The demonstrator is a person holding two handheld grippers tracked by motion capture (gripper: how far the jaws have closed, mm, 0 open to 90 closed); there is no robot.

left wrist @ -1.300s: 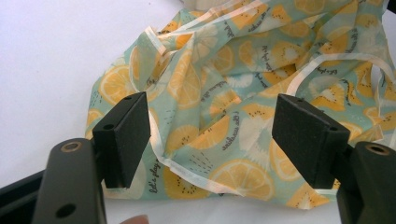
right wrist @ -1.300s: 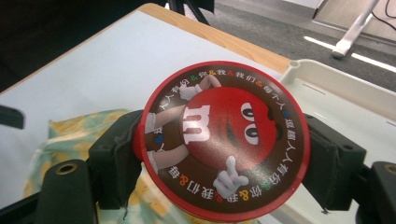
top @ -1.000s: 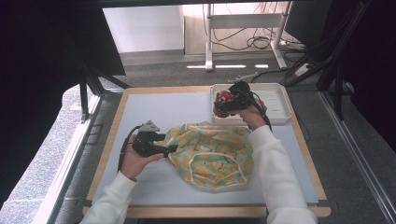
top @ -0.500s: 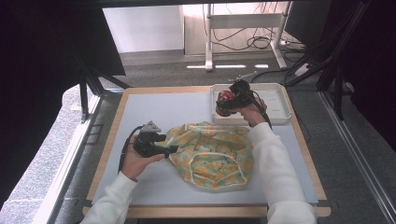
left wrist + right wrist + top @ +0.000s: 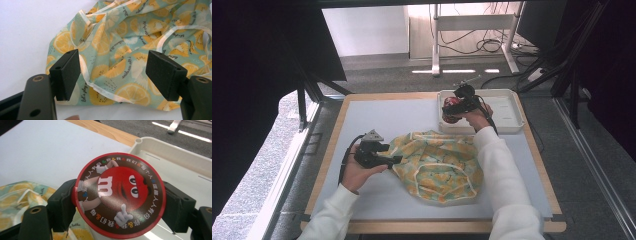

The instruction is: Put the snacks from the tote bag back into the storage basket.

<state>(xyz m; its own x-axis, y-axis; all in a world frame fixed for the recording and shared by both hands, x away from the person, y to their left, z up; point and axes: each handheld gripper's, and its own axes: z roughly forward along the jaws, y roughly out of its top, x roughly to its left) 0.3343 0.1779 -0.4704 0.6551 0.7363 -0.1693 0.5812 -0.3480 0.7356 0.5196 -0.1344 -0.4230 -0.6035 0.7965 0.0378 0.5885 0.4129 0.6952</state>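
Little has been shifted since the earlier frame: the round candy tin is still pinched by the right gripper above the white tray, and the left gripper, jaws spread at the fruit-print bag, must next be closed on its hem so the mouth can be lifted.

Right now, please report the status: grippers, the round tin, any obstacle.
Right gripper shut on round tin, at white tray edge. Left gripper open at fruit-print cloth. No obstacle seen.
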